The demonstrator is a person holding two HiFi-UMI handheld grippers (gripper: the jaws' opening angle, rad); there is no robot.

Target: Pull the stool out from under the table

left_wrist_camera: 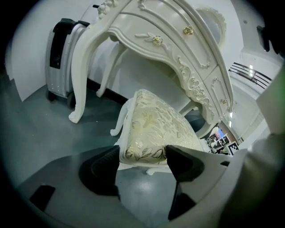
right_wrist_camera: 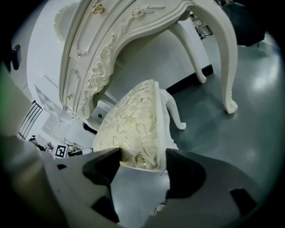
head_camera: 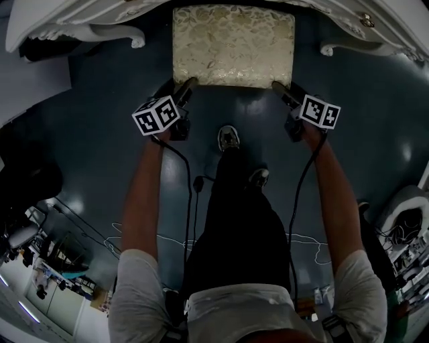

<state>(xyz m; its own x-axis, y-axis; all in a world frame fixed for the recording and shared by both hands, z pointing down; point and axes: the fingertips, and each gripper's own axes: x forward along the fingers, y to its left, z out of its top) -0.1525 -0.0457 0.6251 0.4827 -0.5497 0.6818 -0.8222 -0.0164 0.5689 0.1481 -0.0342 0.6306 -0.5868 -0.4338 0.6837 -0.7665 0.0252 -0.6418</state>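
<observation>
The stool [head_camera: 233,45] has a cream and gold brocade seat on white carved legs and stands in front of the white ornate table [head_camera: 80,17]. My left gripper [head_camera: 186,87] is at the seat's near left corner, my right gripper [head_camera: 279,88] at its near right corner. In the left gripper view the jaws of the left gripper [left_wrist_camera: 142,156] press on both sides of the stool's [left_wrist_camera: 156,124] corner. In the right gripper view the right gripper [right_wrist_camera: 143,158] is likewise shut on the stool's [right_wrist_camera: 133,120] other corner. The table [left_wrist_camera: 178,49] rises behind the stool.
Curved table legs [left_wrist_camera: 82,84] [right_wrist_camera: 227,58] stand on either side of the stool. A silver suitcase [left_wrist_camera: 62,58] is against the wall to the left. The person's feet [head_camera: 228,137] and trailing cables [head_camera: 194,181] are on the dark floor behind the grippers.
</observation>
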